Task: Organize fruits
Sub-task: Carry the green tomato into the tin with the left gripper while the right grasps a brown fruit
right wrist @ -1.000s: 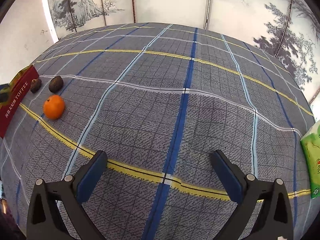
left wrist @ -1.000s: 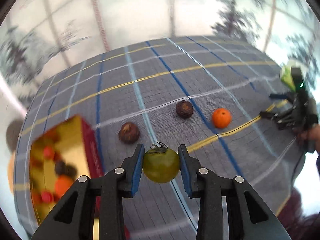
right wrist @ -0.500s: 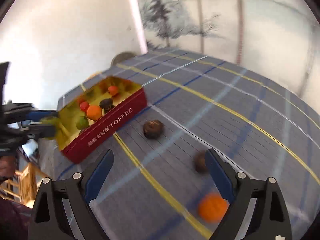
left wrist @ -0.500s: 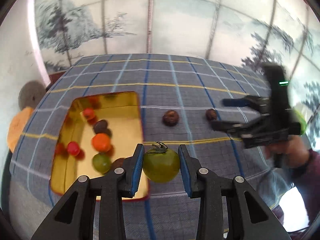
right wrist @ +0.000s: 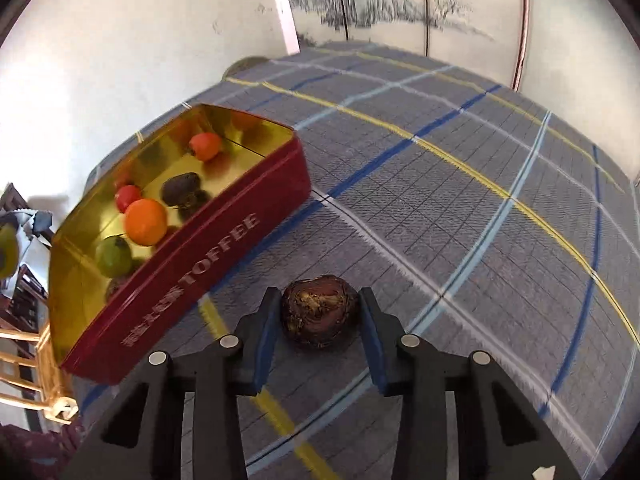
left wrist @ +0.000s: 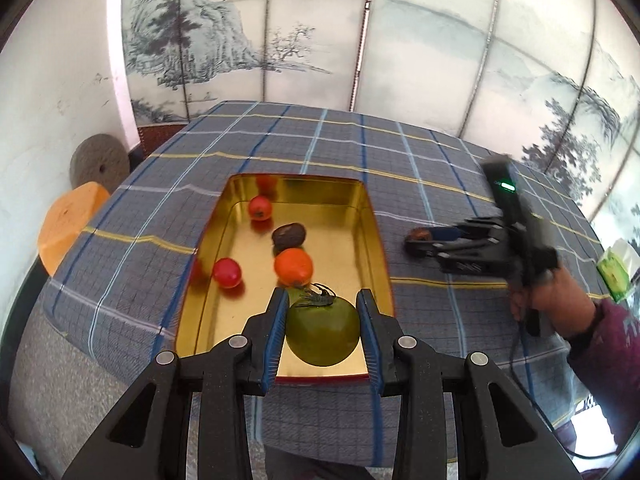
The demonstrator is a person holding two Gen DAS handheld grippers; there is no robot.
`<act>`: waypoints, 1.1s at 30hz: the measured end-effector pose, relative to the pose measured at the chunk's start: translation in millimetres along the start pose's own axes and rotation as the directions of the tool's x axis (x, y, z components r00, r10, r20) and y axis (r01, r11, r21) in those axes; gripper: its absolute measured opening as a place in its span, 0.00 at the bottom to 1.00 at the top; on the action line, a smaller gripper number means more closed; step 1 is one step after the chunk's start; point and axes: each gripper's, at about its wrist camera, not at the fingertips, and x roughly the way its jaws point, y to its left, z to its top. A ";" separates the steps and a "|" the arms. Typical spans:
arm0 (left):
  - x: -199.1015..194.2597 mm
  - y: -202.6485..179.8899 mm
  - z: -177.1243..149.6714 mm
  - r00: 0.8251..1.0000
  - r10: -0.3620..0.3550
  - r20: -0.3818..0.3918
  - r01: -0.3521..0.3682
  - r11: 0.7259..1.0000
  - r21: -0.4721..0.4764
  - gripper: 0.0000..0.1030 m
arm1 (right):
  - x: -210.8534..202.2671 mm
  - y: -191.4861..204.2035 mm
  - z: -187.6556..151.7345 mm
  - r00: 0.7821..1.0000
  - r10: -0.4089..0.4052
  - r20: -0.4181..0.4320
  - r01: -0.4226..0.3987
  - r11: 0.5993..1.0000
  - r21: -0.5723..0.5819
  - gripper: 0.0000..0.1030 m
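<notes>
— What takes up most of the scene?

— A table under a grey plaid cloth [left wrist: 420,168] with blue, white and yellow lines. On it sits the red tin [right wrist: 224,240] with gold inside walls and "TOFFEE" on its side.

— What lies in the tin?

— An orange fruit [left wrist: 293,266], a dark brown one [left wrist: 289,236] just behind it, and two small red ones [left wrist: 226,273] [left wrist: 260,207] nearer the left wall and far end. The right wrist view also shows a green fruit [right wrist: 113,257] at the near end, beside the orange one.

— And the left gripper [left wrist: 322,332]?

— Its blue pads are clamped on a green tomato [left wrist: 322,334] with a dried black calyx, held above the tin's near end (whether it touches the floor of the tin I cannot tell).

— The right gripper [right wrist: 320,322]?

— Its jaws have just been closing. They now sit against both sides of a dark brown, wrinkled fruit [right wrist: 319,317] that rests on the cloth, just beside the tin's long red wall. A hand [left wrist: 556,300] in a dark red sleeve carries that gripper.
</notes>
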 end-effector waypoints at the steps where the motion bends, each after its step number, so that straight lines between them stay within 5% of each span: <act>1: 0.8 2.8 -0.8 1.000 0.000 -0.001 0.000 1.000 -0.006 0.35 | -8.6 4.9 -6.3 1.000 0.002 0.022 -0.002 1.000 0.003 0.35; 10: 18.8 16.9 -5.1 0.999 0.036 -0.023 -0.037 0.999 -0.029 0.35 | -36.2 32.6 -69.4 0.999 -0.002 0.042 -0.001 0.998 0.060 0.35; 19: 43.0 19.9 21.4 0.997 0.076 -0.002 -0.076 0.995 0.064 0.36 | -32.5 30.8 -70.1 0.998 -0.015 0.060 0.011 0.998 0.067 0.35; 22: 67.2 23.1 36.5 0.990 0.143 0.006 -0.143 0.983 0.114 0.37 | -32.2 30.4 -69.9 0.998 -0.018 0.059 0.014 0.998 0.065 0.35; 33: 133.7 44.9 53.8 0.974 0.204 -0.096 -0.194 0.976 0.097 0.37 | -32.7 30.0 -71.2 0.998 -0.015 0.059 0.011 0.998 0.068 0.36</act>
